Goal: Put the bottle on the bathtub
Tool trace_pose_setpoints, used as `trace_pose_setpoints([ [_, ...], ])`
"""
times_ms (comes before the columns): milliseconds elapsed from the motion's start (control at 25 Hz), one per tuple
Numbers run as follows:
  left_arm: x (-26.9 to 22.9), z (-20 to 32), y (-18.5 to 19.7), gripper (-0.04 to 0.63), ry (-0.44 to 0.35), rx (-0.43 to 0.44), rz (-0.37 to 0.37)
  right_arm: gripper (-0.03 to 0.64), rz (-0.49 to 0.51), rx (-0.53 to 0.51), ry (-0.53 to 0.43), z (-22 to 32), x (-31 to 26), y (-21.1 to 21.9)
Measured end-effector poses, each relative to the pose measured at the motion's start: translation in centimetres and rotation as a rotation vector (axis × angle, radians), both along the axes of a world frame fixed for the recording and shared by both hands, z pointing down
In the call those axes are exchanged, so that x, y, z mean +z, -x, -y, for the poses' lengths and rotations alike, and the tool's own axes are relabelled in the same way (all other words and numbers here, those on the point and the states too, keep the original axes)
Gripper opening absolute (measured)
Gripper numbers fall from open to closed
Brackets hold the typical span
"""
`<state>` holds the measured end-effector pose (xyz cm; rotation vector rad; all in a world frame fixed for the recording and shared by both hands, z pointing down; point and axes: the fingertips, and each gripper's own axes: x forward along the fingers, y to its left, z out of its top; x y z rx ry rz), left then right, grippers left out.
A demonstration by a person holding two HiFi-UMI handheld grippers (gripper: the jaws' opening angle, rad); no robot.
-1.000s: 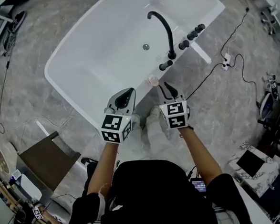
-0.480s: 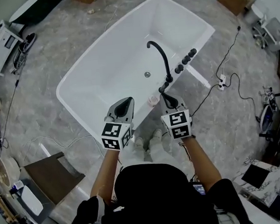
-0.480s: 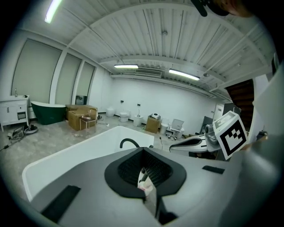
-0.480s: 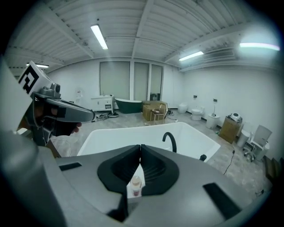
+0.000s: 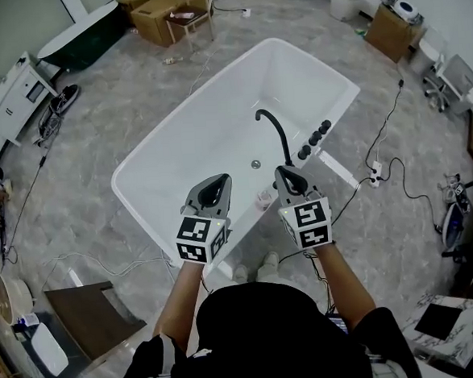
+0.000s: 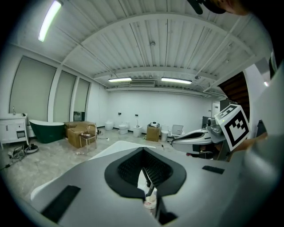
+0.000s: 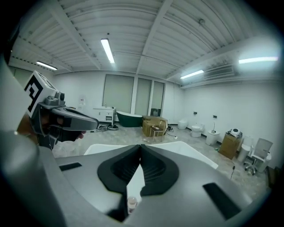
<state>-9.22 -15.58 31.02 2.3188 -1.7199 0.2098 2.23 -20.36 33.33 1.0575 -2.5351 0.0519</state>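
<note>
A small pale pink bottle (image 5: 264,198) stands upright on the near rim of the white bathtub (image 5: 216,125), close to the black faucet (image 5: 274,129). My left gripper (image 5: 217,180) hovers just left of the bottle, and my right gripper (image 5: 285,173) just right of it. Both are raised above the rim and hold nothing, their jaws closed tip to tip. In the left gripper view, the bottle (image 6: 151,201) shows low through the wedge behind the left gripper (image 6: 143,150). The right gripper view shows the bottle (image 7: 132,203) the same way below the right gripper (image 7: 141,146).
Black knobs (image 5: 314,138) line the tub rim by the faucet. A cable and power strip (image 5: 374,169) lie on the floor to the right. Cardboard boxes (image 5: 163,11) and a dark green tub (image 5: 80,29) stand at the back. A brown stool (image 5: 88,316) is at lower left.
The head view has pulled back, so the tub looks smaller and farther off. Both grippers have risen away from the rim. The bottle has stayed on the rim.
</note>
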Motion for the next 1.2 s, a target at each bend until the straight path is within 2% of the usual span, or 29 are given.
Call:
trace_pose_setpoints([
  [520,-6.9,-1.3,0.9,0.012,-0.150,-0.021,0.087,0.023,0.121,-0.002,-0.090,-0.1,-7.7,0.3],
  [1200,-9.1,-1.4,1.2,0.012,-0.200,-0.044,0.087,0.023,0.173,-0.014,-0.094,0.0,-9.1,0.7],
])
